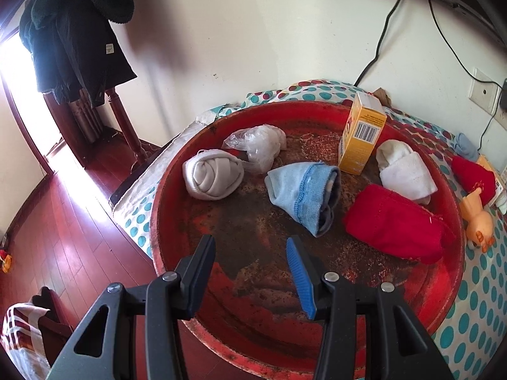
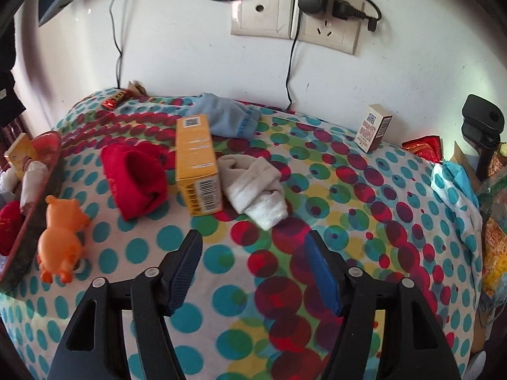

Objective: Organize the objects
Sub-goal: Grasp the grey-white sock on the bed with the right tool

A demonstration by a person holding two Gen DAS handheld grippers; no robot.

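A worn red round tray (image 1: 456, 221) holds a grey rolled sock (image 1: 212, 175), a plastic-wrapped bundle (image 1: 259, 142), a light blue sock (image 1: 304, 193), a red sock (image 1: 393, 224), a white sock (image 1: 402, 167) and an upright yellow box (image 1: 361, 133). My left gripper (image 1: 250, 248) is open and empty above the tray's near part. My right gripper (image 2: 253, 243) is open and empty over the dotted cloth, short of a yellow box (image 2: 198, 164), a red sock (image 2: 136, 179), a white sock (image 2: 256, 186) and a blue sock (image 2: 228, 117).
An orange toy pig (image 2: 63, 234) lies by the tray's edge (image 2: 38, 186). A small white box (image 2: 374, 128) and snack packets (image 2: 424, 147) sit near the wall with sockets and cables (image 2: 294, 12). Left of the tray is wooden floor (image 1: 63, 221) and a coat rack (image 1: 79, 41).
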